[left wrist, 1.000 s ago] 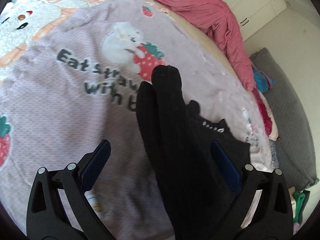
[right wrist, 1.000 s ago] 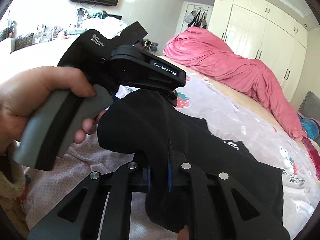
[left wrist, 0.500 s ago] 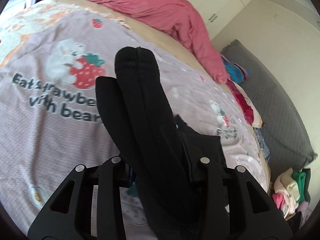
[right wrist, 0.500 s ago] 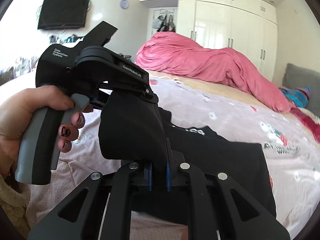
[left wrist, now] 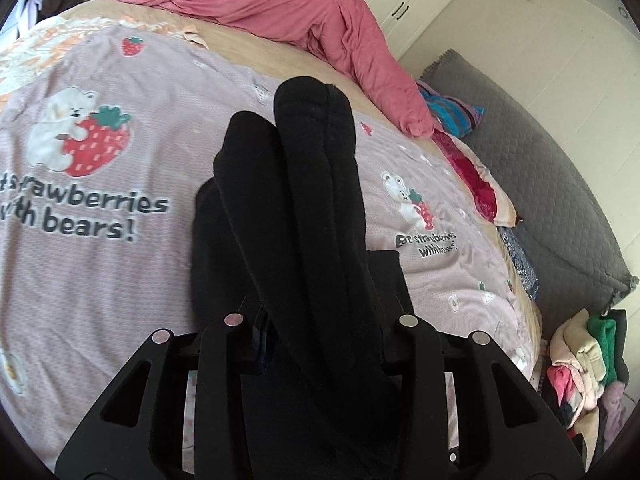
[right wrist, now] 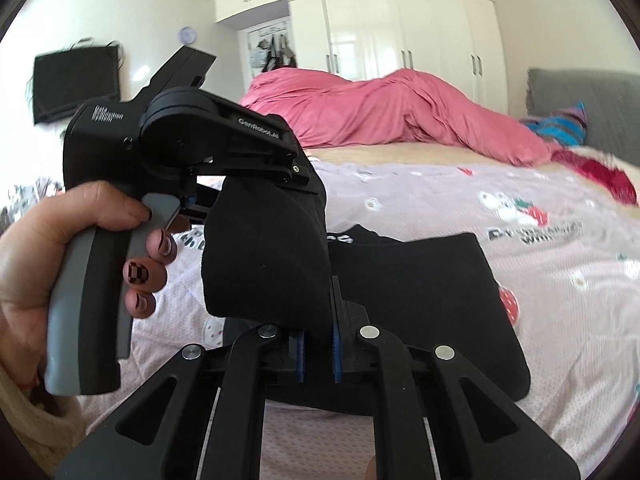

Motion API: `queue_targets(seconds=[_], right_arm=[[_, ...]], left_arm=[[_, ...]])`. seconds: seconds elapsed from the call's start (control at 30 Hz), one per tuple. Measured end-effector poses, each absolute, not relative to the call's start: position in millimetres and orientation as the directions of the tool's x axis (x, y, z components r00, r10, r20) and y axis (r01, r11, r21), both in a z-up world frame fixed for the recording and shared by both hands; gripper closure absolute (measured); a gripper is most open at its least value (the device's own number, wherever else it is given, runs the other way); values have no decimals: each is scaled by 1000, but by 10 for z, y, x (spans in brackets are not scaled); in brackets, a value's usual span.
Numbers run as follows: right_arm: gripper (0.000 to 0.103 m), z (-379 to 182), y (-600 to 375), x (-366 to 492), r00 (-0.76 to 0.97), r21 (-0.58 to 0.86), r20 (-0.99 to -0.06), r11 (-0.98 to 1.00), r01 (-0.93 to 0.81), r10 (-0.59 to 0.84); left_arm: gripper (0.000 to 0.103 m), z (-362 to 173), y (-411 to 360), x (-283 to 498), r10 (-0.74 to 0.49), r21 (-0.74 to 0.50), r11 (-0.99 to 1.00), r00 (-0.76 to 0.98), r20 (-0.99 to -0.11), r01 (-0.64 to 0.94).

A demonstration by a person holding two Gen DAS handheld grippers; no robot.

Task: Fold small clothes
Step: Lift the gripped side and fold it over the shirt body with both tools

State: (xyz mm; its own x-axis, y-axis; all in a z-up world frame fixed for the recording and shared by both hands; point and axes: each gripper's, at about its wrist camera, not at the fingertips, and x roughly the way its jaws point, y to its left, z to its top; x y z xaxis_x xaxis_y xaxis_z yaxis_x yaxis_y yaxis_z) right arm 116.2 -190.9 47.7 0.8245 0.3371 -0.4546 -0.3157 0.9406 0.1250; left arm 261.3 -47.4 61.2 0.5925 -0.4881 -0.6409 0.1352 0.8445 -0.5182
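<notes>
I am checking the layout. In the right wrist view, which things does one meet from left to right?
Hand on the grey handle, left gripper, black garment, pink duvet, striped cloth, grey sofa.

I counted two socks (left wrist: 316, 184) bunched between my left fingers (left wrist: 224, 360), their toes sticking out past the tips. One black garment (right wrist: 420, 300) lay just beyond my right fingers (right wrist: 372, 356). One pink quilt (left wrist: 280, 4) was heaped far ahead of both. Two bear-and-strawberry prints (left wrist: 76, 136) showed on the one lilac blanket (left wrist: 120, 280) beneath. One clothes pile (left wrist: 580, 360) sat right of my left fingers.
</notes>
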Motion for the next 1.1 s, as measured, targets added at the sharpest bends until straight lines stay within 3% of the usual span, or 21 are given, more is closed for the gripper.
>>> queue_targets(seconds=[0.53, 0.63, 0.87, 1.0, 1.1], right_arm=[[95, 312, -2526, 1219, 800, 270, -518, 945, -184, 303], [95, 220, -2639, 1251, 772, 336, -546, 929, -154, 325], [88, 3, -2915, 1326, 696, 507, -592, 859, -69, 406], [79, -84, -3069, 1336, 652, 579, -610, 815, -22, 451], [70, -116, -3184, 1344, 611, 662, -584, 749, -22, 534]], left_arm=[[75, 362, -1266, 2850, -467, -453, 878, 494, -733, 158], [66, 264, -1410, 2912, -450, -431, 889, 466, -762, 154], [18, 210, -1537, 2952, -494, -465, 866, 459, -738, 183], [17, 373, -1394, 2821, -526, -486, 845, 503, -686, 220], [17, 453, -1184, 2659, -483, -431, 872, 542, -687, 231]])
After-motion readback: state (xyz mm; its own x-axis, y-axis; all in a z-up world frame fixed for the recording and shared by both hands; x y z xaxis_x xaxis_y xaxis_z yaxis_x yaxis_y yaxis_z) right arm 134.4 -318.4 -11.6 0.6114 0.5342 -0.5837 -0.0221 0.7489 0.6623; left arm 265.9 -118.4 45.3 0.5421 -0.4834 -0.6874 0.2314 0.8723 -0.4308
